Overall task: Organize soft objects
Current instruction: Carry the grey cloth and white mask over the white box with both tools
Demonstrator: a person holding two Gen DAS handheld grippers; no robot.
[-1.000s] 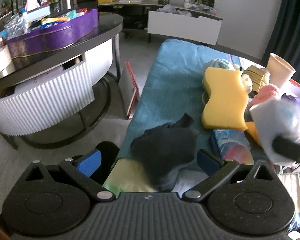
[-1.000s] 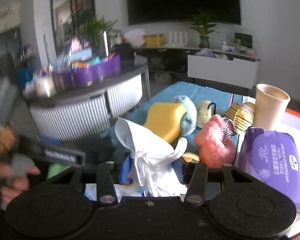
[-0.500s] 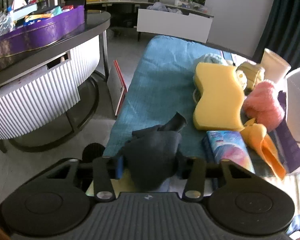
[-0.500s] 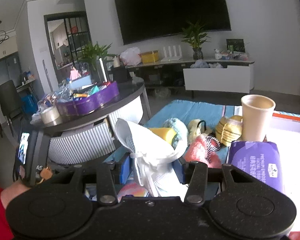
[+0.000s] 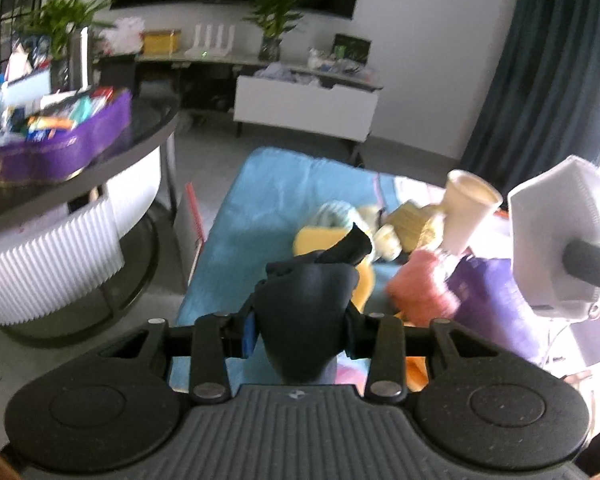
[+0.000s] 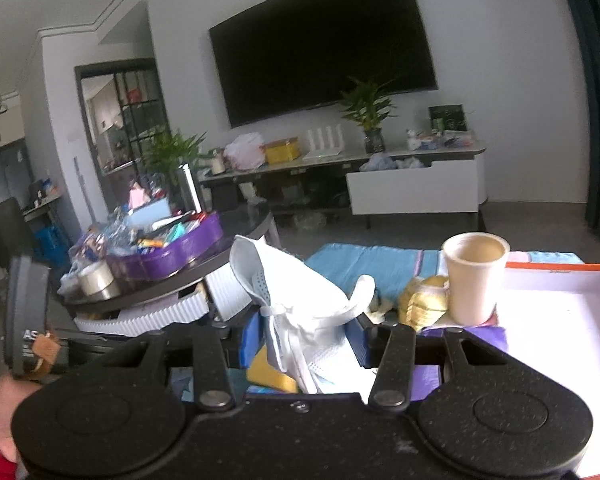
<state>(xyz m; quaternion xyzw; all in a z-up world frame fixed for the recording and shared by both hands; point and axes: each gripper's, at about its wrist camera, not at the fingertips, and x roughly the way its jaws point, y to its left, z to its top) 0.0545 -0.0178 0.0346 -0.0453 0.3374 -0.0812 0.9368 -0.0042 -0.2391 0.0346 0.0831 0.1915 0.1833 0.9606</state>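
The left gripper point(image 5: 300, 330) is raised above the blue-covered tabletop point(image 5: 260, 200), its fingers pinched on a dark, limp sock point(image 5: 306, 308) whose toe curls upward. The right gripper point(image 6: 304, 340) is lifted level beside it, its fingers clamped on a white, pleated face mask point(image 6: 296, 300) with dangling straps. Below, near the tabletop's right edge, lie a yellow sponge point(image 5: 312, 240), a fuzzy pink item point(image 5: 420, 288), a smooth cream cup point(image 6: 474, 276) and an orange-rimmed box point(image 6: 560, 304).
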